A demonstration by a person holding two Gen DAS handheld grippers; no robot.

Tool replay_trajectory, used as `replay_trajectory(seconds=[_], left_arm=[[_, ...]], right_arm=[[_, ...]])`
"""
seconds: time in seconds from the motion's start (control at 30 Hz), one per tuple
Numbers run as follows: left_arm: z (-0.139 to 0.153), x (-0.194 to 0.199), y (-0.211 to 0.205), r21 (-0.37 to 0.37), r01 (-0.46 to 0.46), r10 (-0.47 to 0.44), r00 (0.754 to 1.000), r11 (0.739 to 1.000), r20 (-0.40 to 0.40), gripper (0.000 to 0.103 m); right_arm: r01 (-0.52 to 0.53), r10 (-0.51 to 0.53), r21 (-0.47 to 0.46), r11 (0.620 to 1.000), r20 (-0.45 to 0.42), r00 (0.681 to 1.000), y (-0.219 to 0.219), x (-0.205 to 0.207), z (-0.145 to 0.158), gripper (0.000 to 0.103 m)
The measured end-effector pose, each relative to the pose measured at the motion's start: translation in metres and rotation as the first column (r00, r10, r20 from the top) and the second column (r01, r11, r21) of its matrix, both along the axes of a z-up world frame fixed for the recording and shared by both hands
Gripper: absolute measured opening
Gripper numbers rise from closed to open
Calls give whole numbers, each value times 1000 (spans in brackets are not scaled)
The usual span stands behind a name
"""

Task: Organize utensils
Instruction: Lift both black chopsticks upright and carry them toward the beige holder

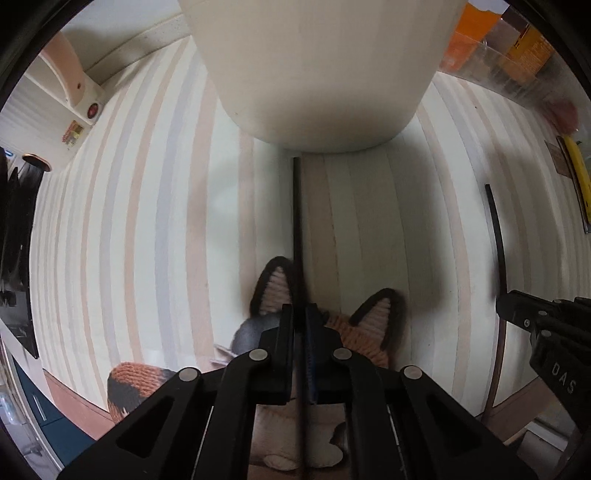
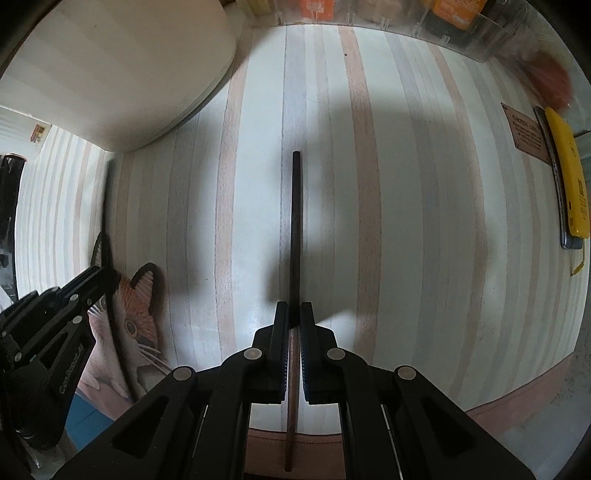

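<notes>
My left gripper [image 1: 300,308] is shut on a thin dark chopstick [image 1: 296,206] that points forward to the base of a tall cream holder [image 1: 317,70] right ahead. My right gripper [image 2: 294,306] is shut on a second dark chopstick [image 2: 296,221], held above the striped tablecloth [image 2: 406,221]. The cream holder [image 2: 110,74] shows at upper left in the right wrist view. The right gripper [image 1: 532,317] and its chopstick [image 1: 496,236] appear at the right edge of the left wrist view. The left gripper [image 2: 99,280] appears at the left of the right wrist view.
A knitted fox-shaped mat [image 1: 365,332] lies under my left gripper, also seen in the right wrist view [image 2: 136,314]. A yellow handset [image 2: 565,177] and a small brown card [image 2: 524,133] lie at right. A clear organiser with orange packets [image 2: 369,11] stands at the back.
</notes>
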State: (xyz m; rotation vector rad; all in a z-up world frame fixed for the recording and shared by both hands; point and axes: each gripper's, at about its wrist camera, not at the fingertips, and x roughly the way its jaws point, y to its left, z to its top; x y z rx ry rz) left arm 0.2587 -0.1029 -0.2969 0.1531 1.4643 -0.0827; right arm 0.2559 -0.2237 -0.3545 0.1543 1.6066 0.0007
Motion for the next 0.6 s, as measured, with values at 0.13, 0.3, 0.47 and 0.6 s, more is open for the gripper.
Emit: replay_trajectory(seconds=[0.13,0.3,0.47,0.6], left_arm=[[-1,1,1,-7,1,-1,1000,1000,-3,4],[-1,3,4,-19,-26,26,1000,999,-16,4],[-1,4,6,-17,-30,30,999,999,-21,4],[-1,5,4,-11,-30,30,999,999,-27,4]], right_arm=[[-13,13,-3,1000,-12,1000,-5,-5,3,6],[-1,2,19,1000,-49,999,-9,5,3,6],[-23,24,7,1000,-69,997,-7,13,3,6],[-31,30,-6,1000,-91,995,1,21,1,6]])
